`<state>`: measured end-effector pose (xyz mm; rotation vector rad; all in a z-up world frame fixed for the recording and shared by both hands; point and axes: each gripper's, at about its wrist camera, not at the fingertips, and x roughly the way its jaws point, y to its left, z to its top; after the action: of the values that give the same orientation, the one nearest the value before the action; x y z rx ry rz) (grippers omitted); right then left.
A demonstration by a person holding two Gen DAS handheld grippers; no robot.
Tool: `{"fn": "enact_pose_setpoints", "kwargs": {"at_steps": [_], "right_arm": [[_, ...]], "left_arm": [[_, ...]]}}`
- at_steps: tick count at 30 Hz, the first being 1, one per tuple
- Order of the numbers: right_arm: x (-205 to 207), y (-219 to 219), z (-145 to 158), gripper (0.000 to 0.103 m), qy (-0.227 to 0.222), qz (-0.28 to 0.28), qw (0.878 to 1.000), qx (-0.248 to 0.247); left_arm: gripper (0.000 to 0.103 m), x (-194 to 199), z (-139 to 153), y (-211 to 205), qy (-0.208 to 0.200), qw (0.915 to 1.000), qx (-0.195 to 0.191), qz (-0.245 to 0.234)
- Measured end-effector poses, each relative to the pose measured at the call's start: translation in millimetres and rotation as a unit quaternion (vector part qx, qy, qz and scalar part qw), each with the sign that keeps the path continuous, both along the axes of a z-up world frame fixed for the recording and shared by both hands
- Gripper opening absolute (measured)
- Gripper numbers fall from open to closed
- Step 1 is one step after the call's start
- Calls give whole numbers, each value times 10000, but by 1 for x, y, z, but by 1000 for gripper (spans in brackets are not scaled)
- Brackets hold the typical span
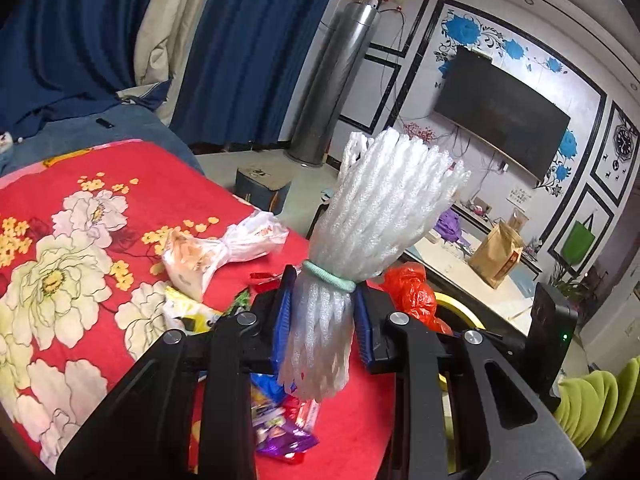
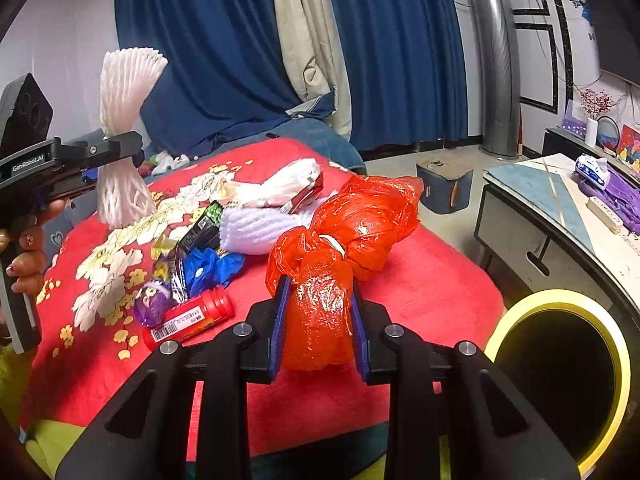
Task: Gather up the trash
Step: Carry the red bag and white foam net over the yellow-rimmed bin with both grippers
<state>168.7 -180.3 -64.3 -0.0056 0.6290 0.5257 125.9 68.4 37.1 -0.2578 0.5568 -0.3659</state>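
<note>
My left gripper (image 1: 322, 280) is shut on a bundle of white foam net (image 1: 384, 208) tied with a green band, held up above the red flowered blanket (image 1: 80, 240). The bundle and left gripper also show in the right wrist view (image 2: 124, 128). My right gripper (image 2: 318, 292) is shut on a knotted red plastic bag (image 2: 352, 224). More trash lies on the blanket: a white plastic bag (image 2: 280, 188), another white foam net (image 2: 256, 228), a red bottle (image 2: 192, 316), blue and purple wrappers (image 2: 208, 268).
A bin with a yellow rim (image 2: 560, 360) stands at the blanket's right edge. A low table (image 2: 552, 208) is beyond it, with a small dark stool (image 2: 444, 186) on the floor. Blue curtains hang behind. A TV (image 1: 500, 112) is on the wall.
</note>
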Motion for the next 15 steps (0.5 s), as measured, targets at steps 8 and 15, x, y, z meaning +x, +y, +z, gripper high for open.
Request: {"fn": "enact_pose_setpoints", "kwargs": {"at_steps": [8,15], "right_arm": [[3,-27,13,26,-112,-222,9996,103],[1,-58,14,26,-143,-512,9986,43]], "left_arm": [[20,5,11,-45,-201,9990,276,-296],[20,14,2,-93,-148,9973,407,-600]]}}
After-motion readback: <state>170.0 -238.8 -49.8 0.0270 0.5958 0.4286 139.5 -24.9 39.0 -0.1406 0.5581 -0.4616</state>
